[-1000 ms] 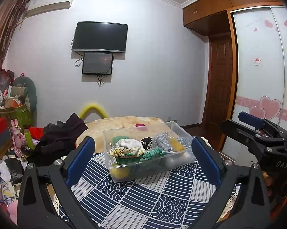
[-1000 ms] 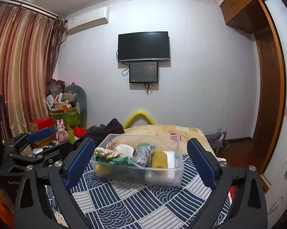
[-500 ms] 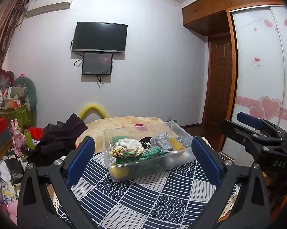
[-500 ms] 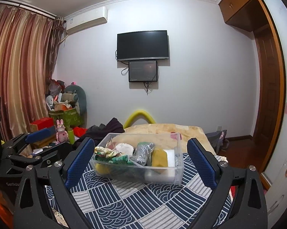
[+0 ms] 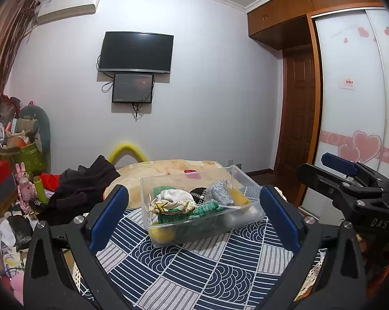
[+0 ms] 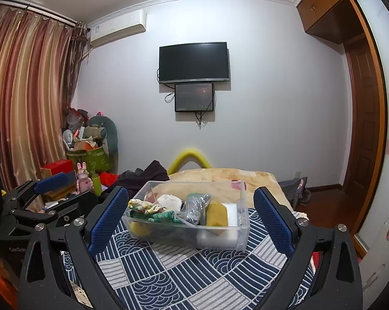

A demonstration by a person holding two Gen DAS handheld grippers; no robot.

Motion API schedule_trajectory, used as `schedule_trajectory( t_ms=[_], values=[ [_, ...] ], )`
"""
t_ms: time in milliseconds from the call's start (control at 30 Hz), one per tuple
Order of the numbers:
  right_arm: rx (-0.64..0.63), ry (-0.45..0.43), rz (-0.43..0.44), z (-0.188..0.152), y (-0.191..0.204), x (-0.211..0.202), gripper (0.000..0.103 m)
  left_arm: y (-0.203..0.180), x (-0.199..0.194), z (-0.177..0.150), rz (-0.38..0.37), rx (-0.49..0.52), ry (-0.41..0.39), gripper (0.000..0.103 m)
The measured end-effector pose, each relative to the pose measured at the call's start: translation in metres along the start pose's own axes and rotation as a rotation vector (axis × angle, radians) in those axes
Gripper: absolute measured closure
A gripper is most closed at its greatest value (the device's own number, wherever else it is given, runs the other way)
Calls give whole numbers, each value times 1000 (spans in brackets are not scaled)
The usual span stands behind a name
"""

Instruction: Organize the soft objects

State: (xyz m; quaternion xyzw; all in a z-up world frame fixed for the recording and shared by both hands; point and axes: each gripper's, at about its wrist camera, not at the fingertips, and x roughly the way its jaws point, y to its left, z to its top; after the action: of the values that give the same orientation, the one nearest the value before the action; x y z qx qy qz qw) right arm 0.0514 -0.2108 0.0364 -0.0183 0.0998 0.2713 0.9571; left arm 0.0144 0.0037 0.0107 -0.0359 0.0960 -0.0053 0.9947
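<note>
A clear plastic bin [image 5: 204,228] stands on a blue patterned cloth [image 5: 194,266]; it also shows in the right wrist view [image 6: 242,235]. It holds several soft items: a patterned fabric bundle [image 5: 172,202], a green knit piece [image 5: 203,210], a silver scrubber [image 6: 197,204] and a yellow sponge [image 6: 216,214]. My left gripper [image 5: 194,217] is open and empty, its blue-padded fingers either side of the bin and short of it. My right gripper [image 6: 190,217] is open and empty, likewise framing the bin. Each gripper shows at the side of the other's view.
A beige blanket [image 5: 168,168] lies behind the bin, with dark clothes [image 5: 83,186] to its left. Toys and boxes [image 6: 85,160] pile up at the left by the curtain. A wooden door [image 5: 297,118] and wardrobe are at the right. A TV [image 6: 194,62] hangs on the far wall.
Almost nothing has changed; both grippers stay open in front of the bin, with only a slight drift of the views.
</note>
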Motion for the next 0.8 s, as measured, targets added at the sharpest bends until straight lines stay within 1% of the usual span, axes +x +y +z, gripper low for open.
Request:
schedule_trajectory(
  t_ms=[400,500,800],
  values=[
    [1,5,0,0,1,0,5,1,-1,0,-11,-2,-3,0],
    [2,6,-1,-1,-1,0,5,1,1,0,-28,1,8,0],
    [5,7,-7,0,-2,0,5,-2,-1,0,-31,14,7,0]
  ],
)
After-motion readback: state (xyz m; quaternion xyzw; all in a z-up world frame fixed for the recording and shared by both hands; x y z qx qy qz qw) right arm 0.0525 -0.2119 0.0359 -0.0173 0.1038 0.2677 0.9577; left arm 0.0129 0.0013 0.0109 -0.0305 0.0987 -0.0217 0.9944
